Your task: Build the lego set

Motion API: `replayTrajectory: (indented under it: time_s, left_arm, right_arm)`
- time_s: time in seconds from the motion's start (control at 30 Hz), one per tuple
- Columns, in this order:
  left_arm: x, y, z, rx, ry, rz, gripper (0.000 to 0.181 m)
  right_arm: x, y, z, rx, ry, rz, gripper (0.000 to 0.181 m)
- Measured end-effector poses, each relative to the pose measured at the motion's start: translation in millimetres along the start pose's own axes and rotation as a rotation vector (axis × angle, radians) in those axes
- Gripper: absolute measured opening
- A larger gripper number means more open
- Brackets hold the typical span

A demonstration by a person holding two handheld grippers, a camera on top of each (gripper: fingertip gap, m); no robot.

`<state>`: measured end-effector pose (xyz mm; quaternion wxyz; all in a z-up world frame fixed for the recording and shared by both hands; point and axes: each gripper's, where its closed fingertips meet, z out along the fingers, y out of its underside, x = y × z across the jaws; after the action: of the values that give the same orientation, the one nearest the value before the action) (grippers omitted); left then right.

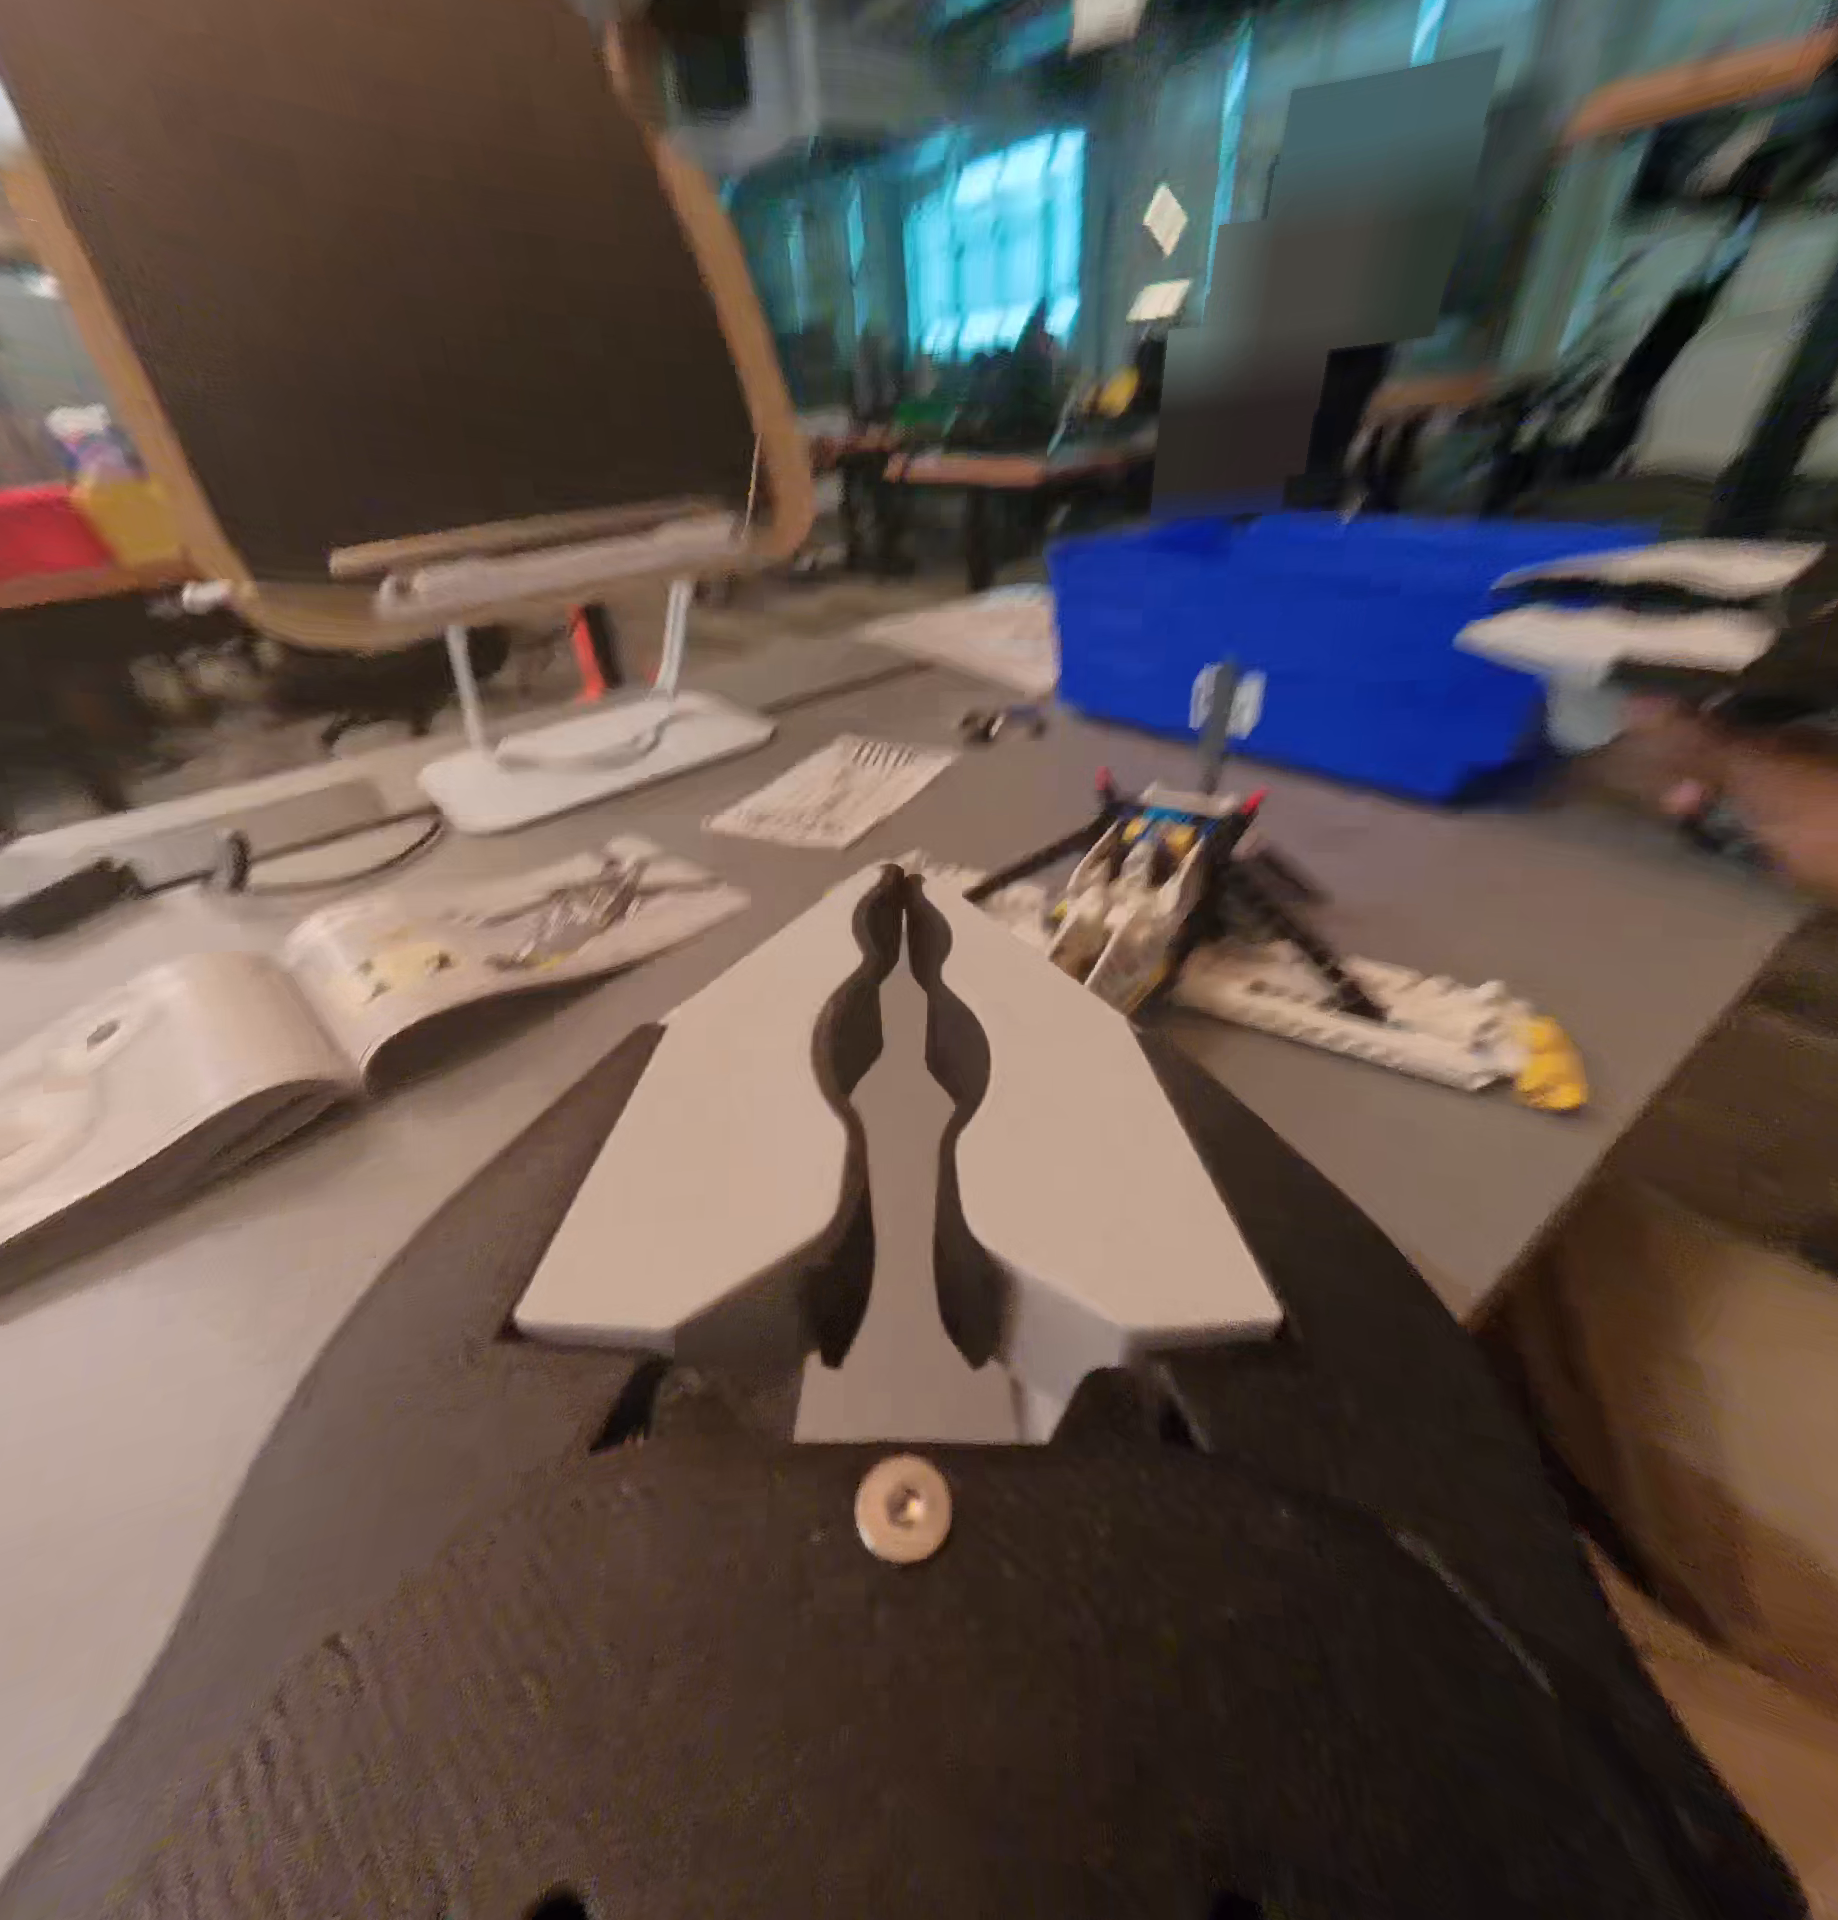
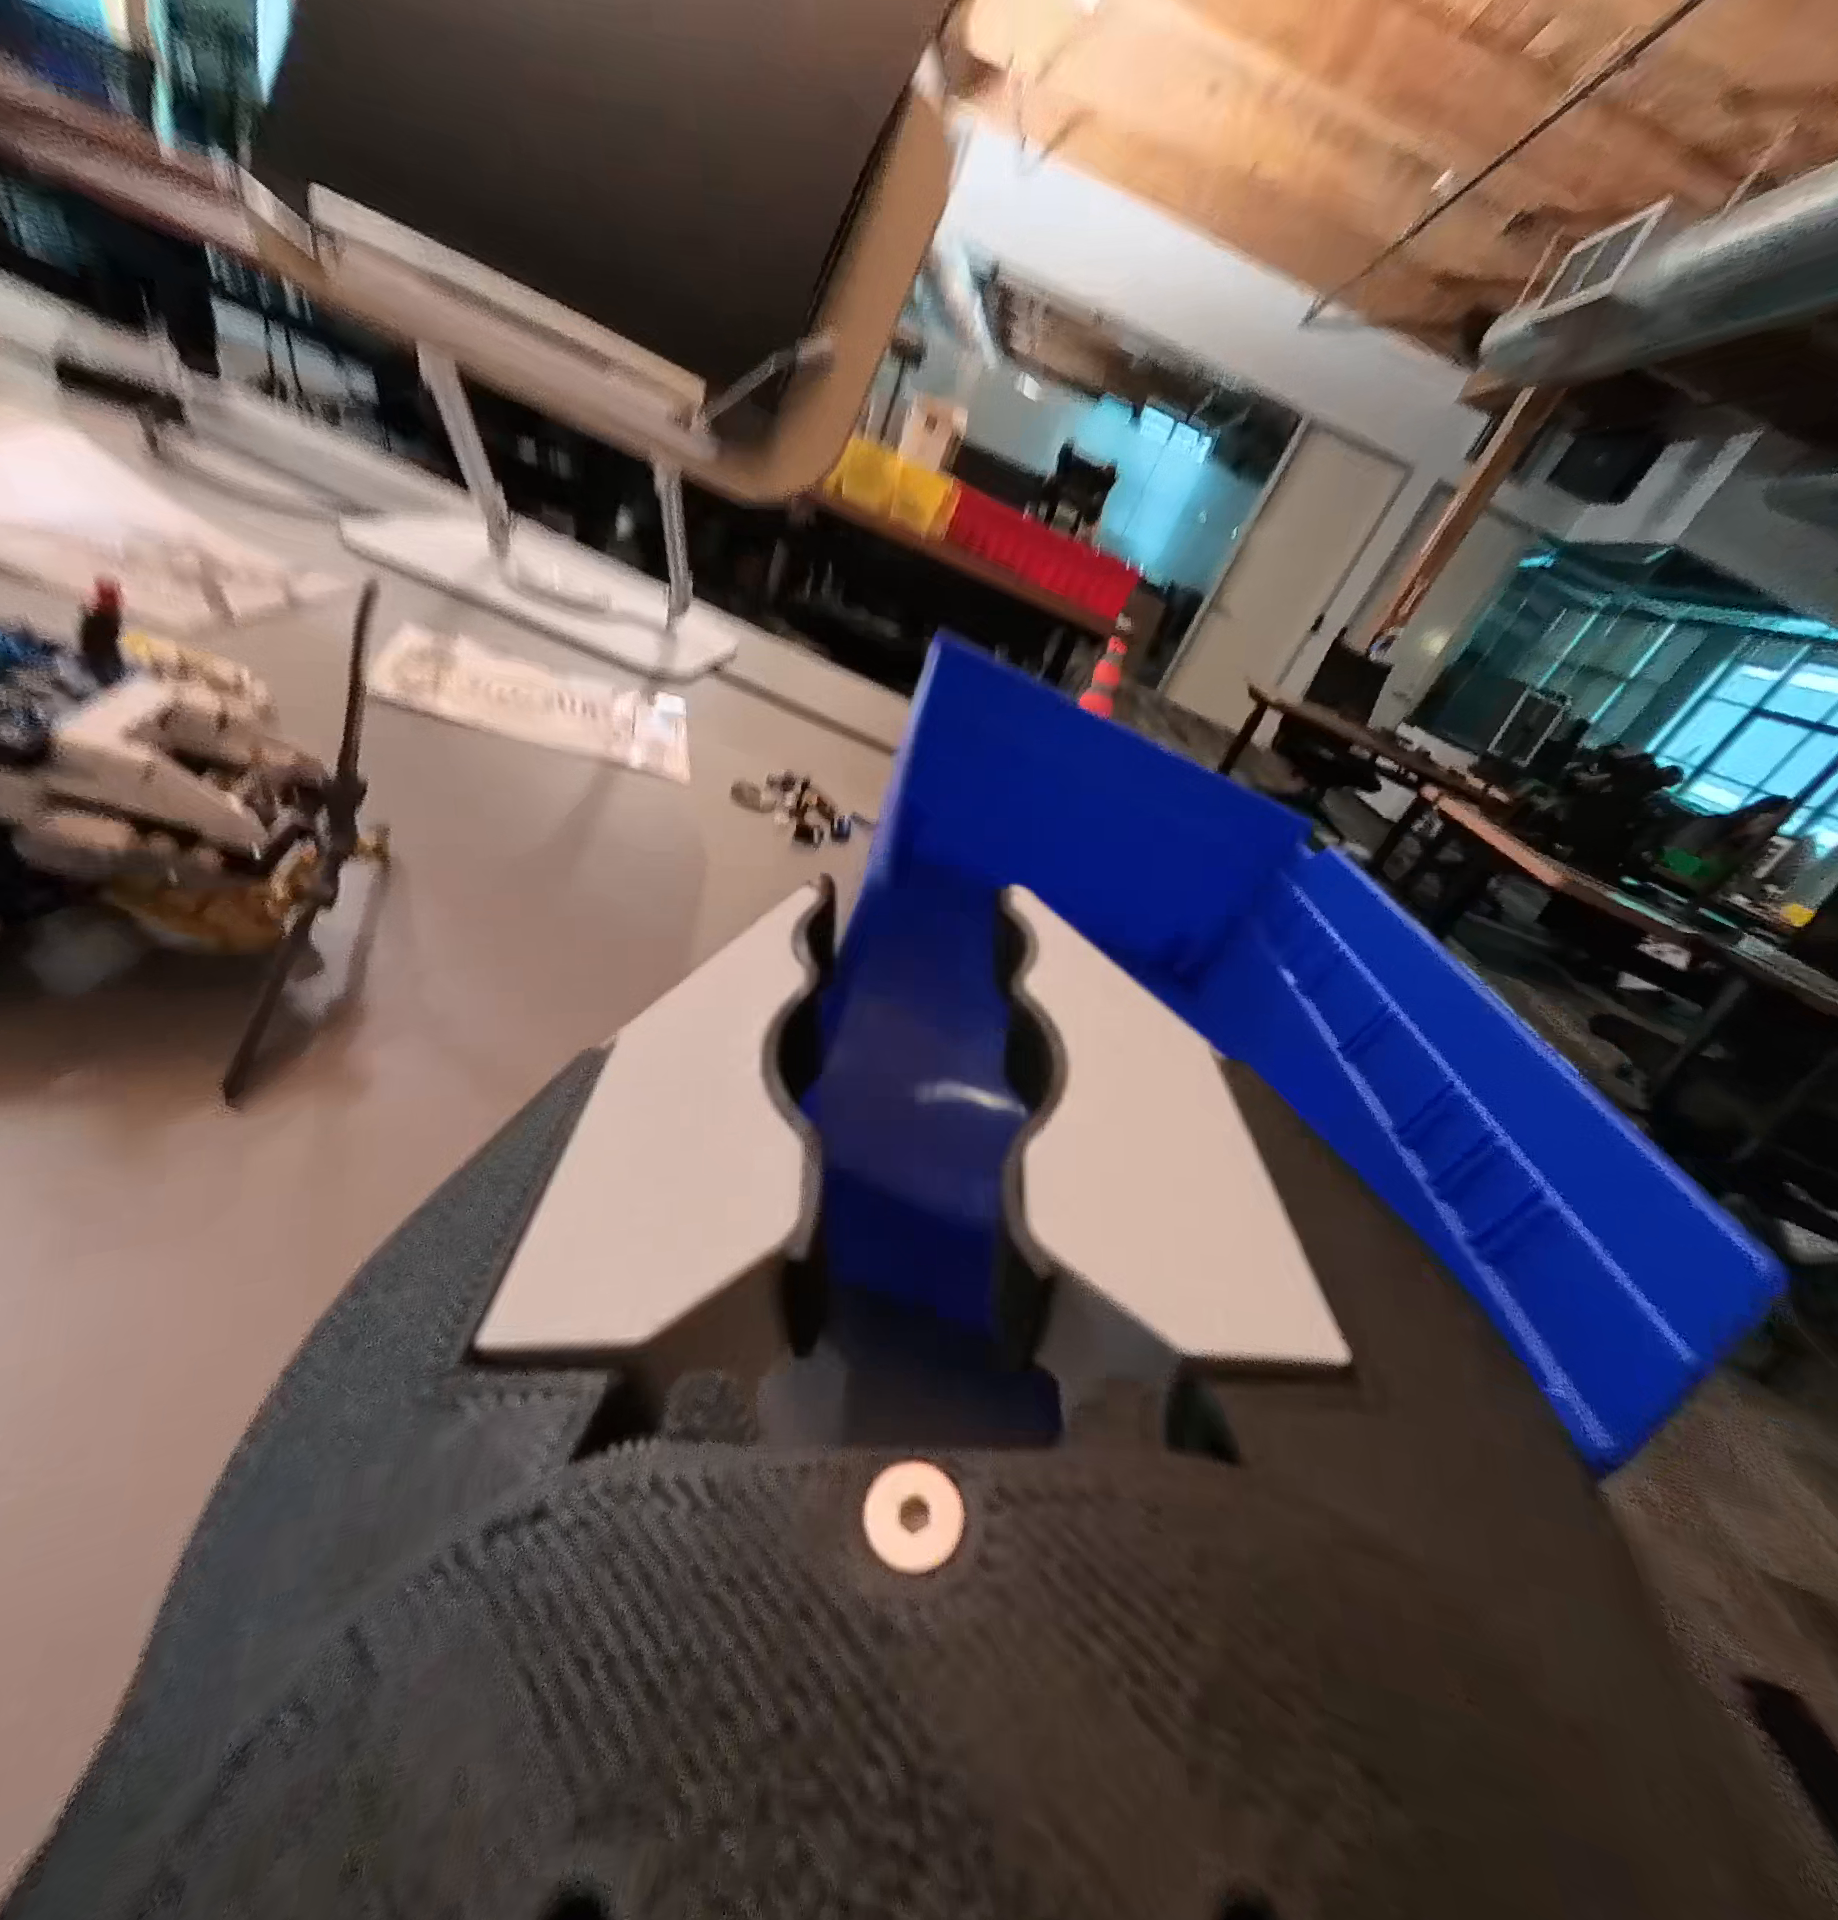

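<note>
On the left of the grey table your manual lies open, below the monitor. Your left gripper hovers empty, its tips pressed together. Just beyond it to the right, the lego model rests on the table. Farther right, your right gripper stands parted with the blue bin wall between its fingers; whether they touch it, you cannot tell.
</note>
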<state>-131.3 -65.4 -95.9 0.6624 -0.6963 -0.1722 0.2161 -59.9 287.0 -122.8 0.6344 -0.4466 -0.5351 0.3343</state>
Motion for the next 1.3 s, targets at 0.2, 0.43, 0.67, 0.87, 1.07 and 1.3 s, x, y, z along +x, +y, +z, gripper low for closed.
replayTrajectory:
  time_s: [0.2, 0.43, 0.67, 0.87, 1.07, 1.3]
  left_arm:
    - [-36, 3, -33, 0.041, -0.09, -0.047, 0.0]
    - [-70, 17, -59, 0.002, -0.151, -0.105, 0.0]
    - [-99, 5, -52, 0.022, -0.113, -0.262, 0.0]
    - [-116, 28, -45, -0.018, -0.203, -0.335, 0.0]
    - [-145, 26, -52, 0.003, -0.29, -0.329, 0.0]
    - [-112, 9, -27, -0.048, -0.058, -0.421, 0.0]
  right_arm:
    - [41, -15, -22, 0.192, 0.076, 0.282, 0.051]
    - [38, -28, -33, 0.292, 0.063, 0.262, 0.041]
    - [25, -102, -38, 0.356, -0.081, 0.269, 0.044]
    - [-77, -146, -21, 0.325, -0.372, 0.307, 0.043]
    - [-124, -181, 18, 0.248, -0.595, 0.399, 0.054]
    - [-146, -217, 20, 0.292, -0.616, 0.404, 0.05]
